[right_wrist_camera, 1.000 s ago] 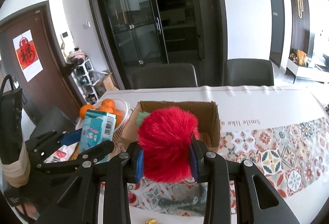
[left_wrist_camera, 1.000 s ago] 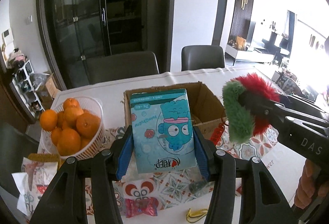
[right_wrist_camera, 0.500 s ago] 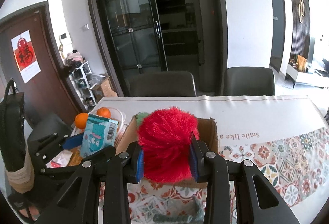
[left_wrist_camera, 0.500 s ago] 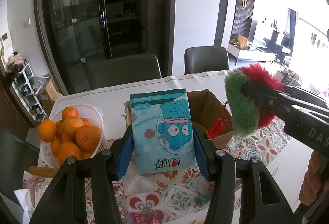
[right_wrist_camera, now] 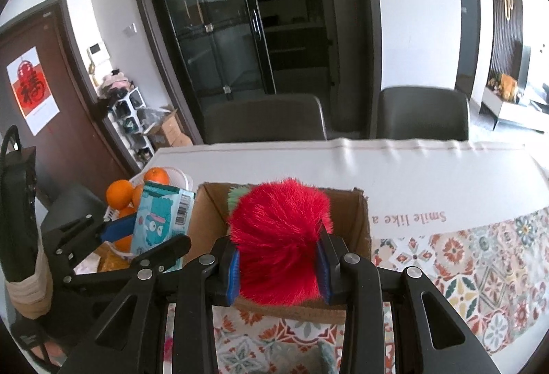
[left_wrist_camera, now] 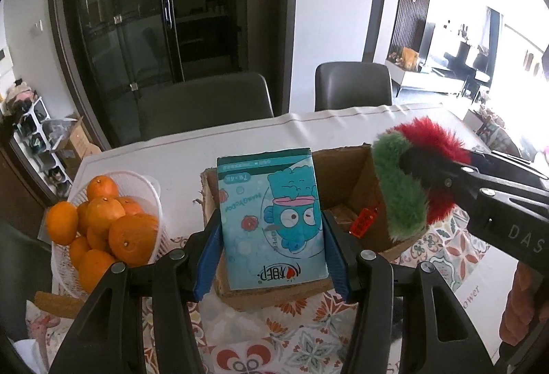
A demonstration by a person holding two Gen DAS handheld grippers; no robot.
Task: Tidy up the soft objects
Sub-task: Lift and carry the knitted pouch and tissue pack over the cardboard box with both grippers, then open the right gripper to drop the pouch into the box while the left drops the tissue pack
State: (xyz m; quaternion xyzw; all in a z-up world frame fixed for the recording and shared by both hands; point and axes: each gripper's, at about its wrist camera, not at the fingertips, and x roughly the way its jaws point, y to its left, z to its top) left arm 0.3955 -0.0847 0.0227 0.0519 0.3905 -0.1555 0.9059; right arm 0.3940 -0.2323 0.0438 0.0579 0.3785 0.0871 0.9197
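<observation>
My left gripper (left_wrist_camera: pixel 271 257) is shut on a teal tissue pack (left_wrist_camera: pixel 271 219) with a blue cartoon figure, held upright above the near left corner of an open cardboard box (left_wrist_camera: pixel 346 175). The pack also shows in the right wrist view (right_wrist_camera: pixel 161 219). My right gripper (right_wrist_camera: pixel 278 267) is shut on a fluffy red and green plush (right_wrist_camera: pixel 279 236), held over the box (right_wrist_camera: pixel 360 223). In the left wrist view the plush (left_wrist_camera: pixel 405 188) hangs over the box's right side.
A white basket of oranges (left_wrist_camera: pixel 103 223) stands left of the box. The table has a patterned cloth (right_wrist_camera: pixel 480 264) and a white runner (right_wrist_camera: pixel 411 168). Two dark chairs (left_wrist_camera: pixel 206 106) stand behind the table. A red tag (left_wrist_camera: pixel 363 223) lies in the box.
Both grippers have moved forward and up over the cardboard box, each still holding its object. The box now lies under the tissue pack and the plush.
</observation>
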